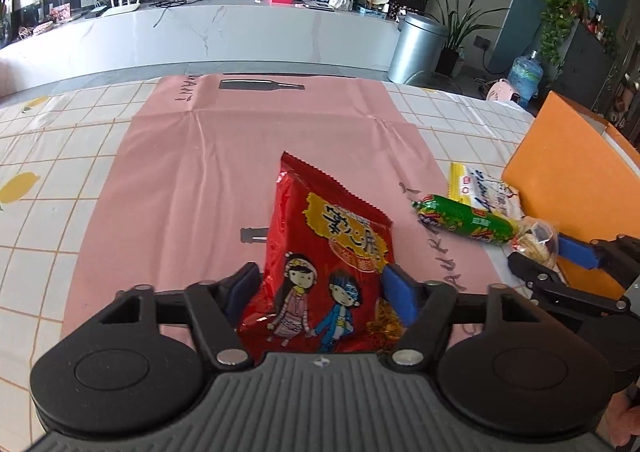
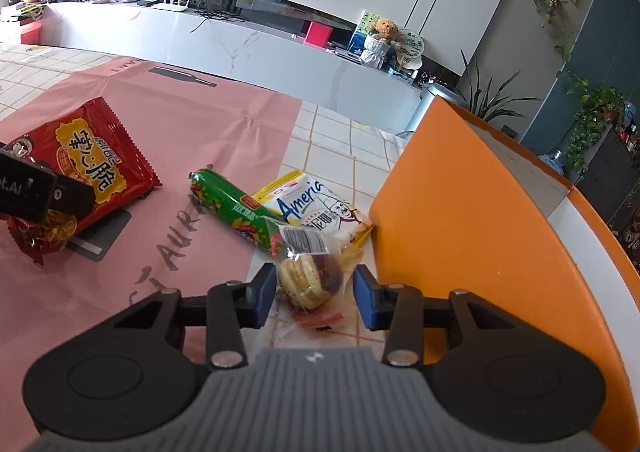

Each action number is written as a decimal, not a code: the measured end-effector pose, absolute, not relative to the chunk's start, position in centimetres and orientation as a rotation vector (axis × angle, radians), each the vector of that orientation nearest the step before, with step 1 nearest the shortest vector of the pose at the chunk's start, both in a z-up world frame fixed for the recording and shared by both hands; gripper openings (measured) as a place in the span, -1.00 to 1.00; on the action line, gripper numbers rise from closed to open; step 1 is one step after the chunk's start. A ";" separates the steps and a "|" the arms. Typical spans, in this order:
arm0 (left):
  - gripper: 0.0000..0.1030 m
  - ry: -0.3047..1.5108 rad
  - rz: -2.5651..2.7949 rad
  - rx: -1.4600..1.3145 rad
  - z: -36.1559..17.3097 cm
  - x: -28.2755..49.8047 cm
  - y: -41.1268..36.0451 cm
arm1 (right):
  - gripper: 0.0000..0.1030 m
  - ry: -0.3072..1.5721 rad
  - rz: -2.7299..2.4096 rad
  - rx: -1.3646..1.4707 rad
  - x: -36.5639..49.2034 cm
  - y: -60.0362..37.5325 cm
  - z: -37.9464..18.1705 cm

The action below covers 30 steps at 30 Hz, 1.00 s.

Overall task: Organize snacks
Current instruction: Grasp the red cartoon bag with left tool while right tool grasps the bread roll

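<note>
A red snack bag (image 1: 324,252) with cartoon figures lies on the pink mat (image 1: 192,171). My left gripper (image 1: 320,284) has both blue pads against the bag's sides at its near end. In the right wrist view the bag (image 2: 92,163) tilts up off the mat under that gripper (image 2: 60,191). My right gripper (image 2: 314,290) straddles a clear-wrapped round pastry (image 2: 310,278) on the checked cloth. Small gaps show between its pads and the pastry. A green sausage (image 2: 236,207) and a white and yellow packet (image 2: 316,207) lie just beyond.
An orange bin (image 2: 480,211) stands right beside the pastry and the right pad. The checked tablecloth (image 1: 48,155) spreads out left of the mat. Beyond the table's far edge are a white cabinet (image 1: 240,31) and a metal bin (image 1: 416,47).
</note>
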<state>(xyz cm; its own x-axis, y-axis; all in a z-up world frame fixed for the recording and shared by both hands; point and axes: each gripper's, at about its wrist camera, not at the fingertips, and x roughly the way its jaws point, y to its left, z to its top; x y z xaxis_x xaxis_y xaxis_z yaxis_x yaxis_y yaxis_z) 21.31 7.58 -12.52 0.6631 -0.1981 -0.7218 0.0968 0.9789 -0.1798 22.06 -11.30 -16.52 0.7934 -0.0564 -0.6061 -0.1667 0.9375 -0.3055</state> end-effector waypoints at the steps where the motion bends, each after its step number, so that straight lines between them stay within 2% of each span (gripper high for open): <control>1: 0.38 0.831 -0.166 -0.136 -12.5 21.3 7.6 | -0.25 0.658 0.063 -0.351 22.0 -11.4 -16.5; 13: -0.08 0.795 -0.214 -0.046 -11.1 19.7 5.1 | -0.30 0.658 0.085 -0.353 21.4 -11.0 -16.2; 21: -0.21 0.842 -0.223 -0.075 -10.3 18.8 4.2 | -0.34 0.668 0.130 -0.316 19.3 -11.1 -15.2; 22: -0.30 0.848 -0.219 -0.089 -10.2 18.7 4.2 | -0.34 0.673 0.139 -0.305 19.0 -11.2 -15.0; 25: -0.35 0.862 -0.209 -0.115 -9.8 18.2 4.1 | -0.35 0.700 0.175 -0.243 18.3 -11.6 -14.6; 30: -0.36 0.883 -0.195 -0.131 -8.9 17.3 3.4 | -0.35 0.716 0.215 -0.201 17.4 -11.5 -13.9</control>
<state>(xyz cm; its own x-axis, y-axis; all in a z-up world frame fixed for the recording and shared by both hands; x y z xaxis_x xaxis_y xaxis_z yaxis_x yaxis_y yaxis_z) 17.31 3.41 -8.91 0.6191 -0.2227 -0.7531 0.1153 0.9743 -0.1934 17.38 -11.53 -13.94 0.7340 0.1255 -0.6674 -0.2627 0.9587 -0.1086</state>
